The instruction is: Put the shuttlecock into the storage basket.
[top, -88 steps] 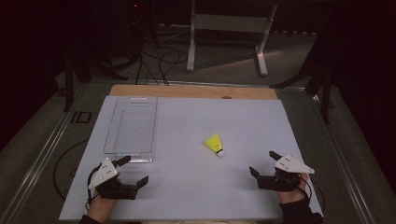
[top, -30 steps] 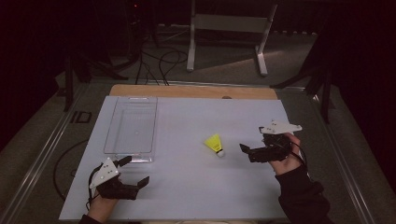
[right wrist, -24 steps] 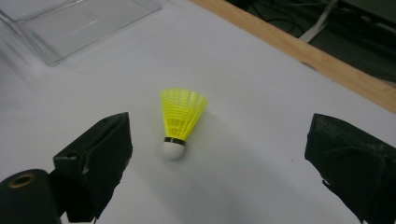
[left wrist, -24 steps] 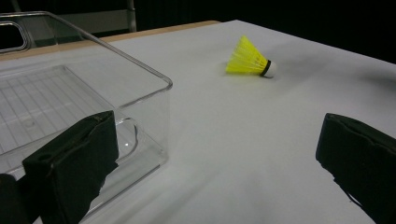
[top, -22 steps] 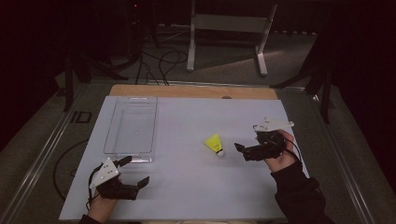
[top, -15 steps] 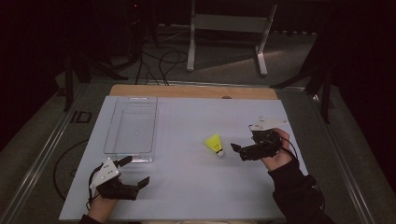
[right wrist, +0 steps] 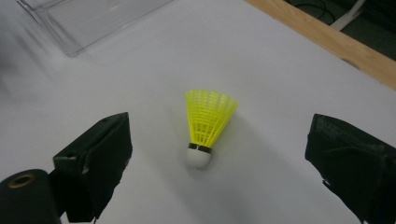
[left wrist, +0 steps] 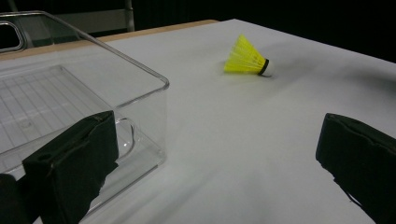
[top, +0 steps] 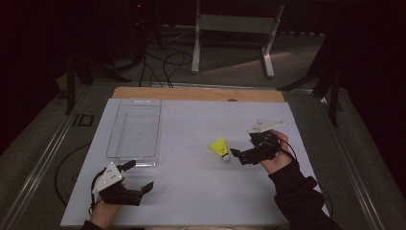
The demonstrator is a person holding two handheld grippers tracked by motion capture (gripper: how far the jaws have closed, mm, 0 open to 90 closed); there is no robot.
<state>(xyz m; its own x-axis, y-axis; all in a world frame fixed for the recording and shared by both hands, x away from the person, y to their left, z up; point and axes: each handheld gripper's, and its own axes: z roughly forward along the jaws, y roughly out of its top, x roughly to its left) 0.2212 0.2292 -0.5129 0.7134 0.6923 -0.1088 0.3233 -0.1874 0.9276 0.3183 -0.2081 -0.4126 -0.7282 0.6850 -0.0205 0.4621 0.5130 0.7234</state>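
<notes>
A yellow shuttlecock (top: 219,147) with a white cork lies on its side on the white mat (top: 191,191), right of centre. My right gripper (top: 239,156) is open just to the right of it, jaws pointing at the cork. In the right gripper view the shuttlecock (right wrist: 208,121) lies between the two spread jaws of that gripper (right wrist: 222,186), cork nearest, touching neither. My left gripper (top: 140,176) rests open near the front left of the mat, just in front of the clear plastic bin (top: 136,129). In the left gripper view its jaws (left wrist: 215,172) hold nothing; the shuttlecock (left wrist: 245,60) lies farther off.
The bin (left wrist: 70,93) is empty, with its near corner close to my left jaw. A wooden strip (top: 191,93) runs along the far table edge. Beyond it a white stand (top: 230,28) and cables (top: 163,62) sit on the floor.
My right gripper has moved from the front right of the mat forward and left, up to the shuttlecock. The left gripper and the shuttlecock have stayed put.
</notes>
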